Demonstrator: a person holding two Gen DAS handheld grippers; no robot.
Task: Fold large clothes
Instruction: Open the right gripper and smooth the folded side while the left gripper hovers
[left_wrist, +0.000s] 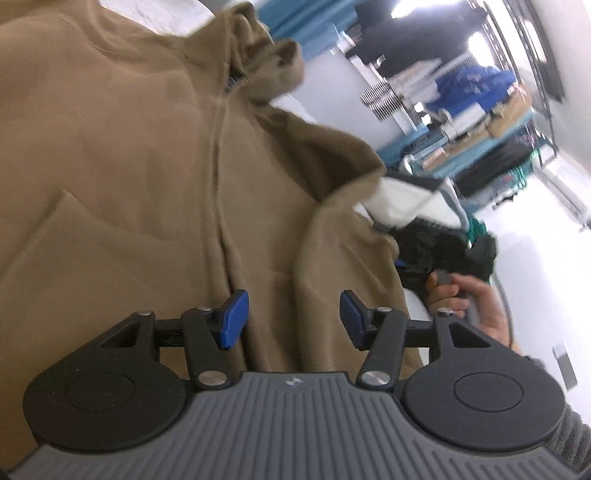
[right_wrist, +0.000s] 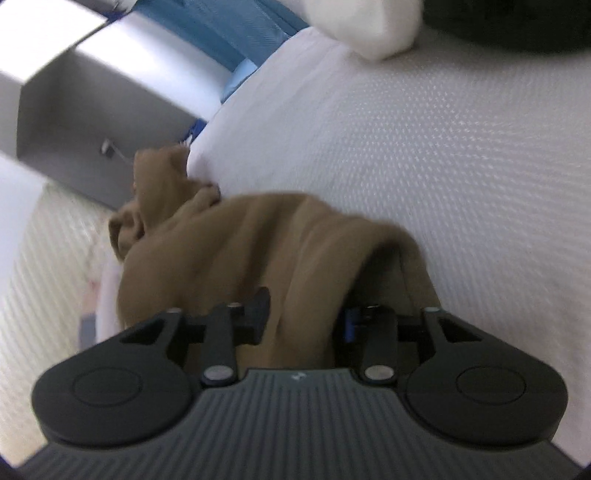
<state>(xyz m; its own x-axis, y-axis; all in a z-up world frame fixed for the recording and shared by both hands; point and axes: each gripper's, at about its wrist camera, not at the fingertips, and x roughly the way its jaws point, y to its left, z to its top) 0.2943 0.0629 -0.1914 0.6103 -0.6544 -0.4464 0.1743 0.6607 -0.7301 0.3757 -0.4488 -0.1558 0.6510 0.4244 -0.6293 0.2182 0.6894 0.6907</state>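
Left wrist view: left gripper (left_wrist: 291, 319) gapes empty over the tan hoodie (left_wrist: 129, 177); lower centre of the right view, right gripper (right_wrist: 304, 317) straddles a sleeve fold (right_wrist: 280, 243), apparently loosely, probably to lay it.

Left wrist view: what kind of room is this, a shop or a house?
Probably a workroom or storeroom, not a house. Behind the tan hoodie stand metal shelves stacked with boxes and folded fabric, and more clothes lie in a pile on the white table.
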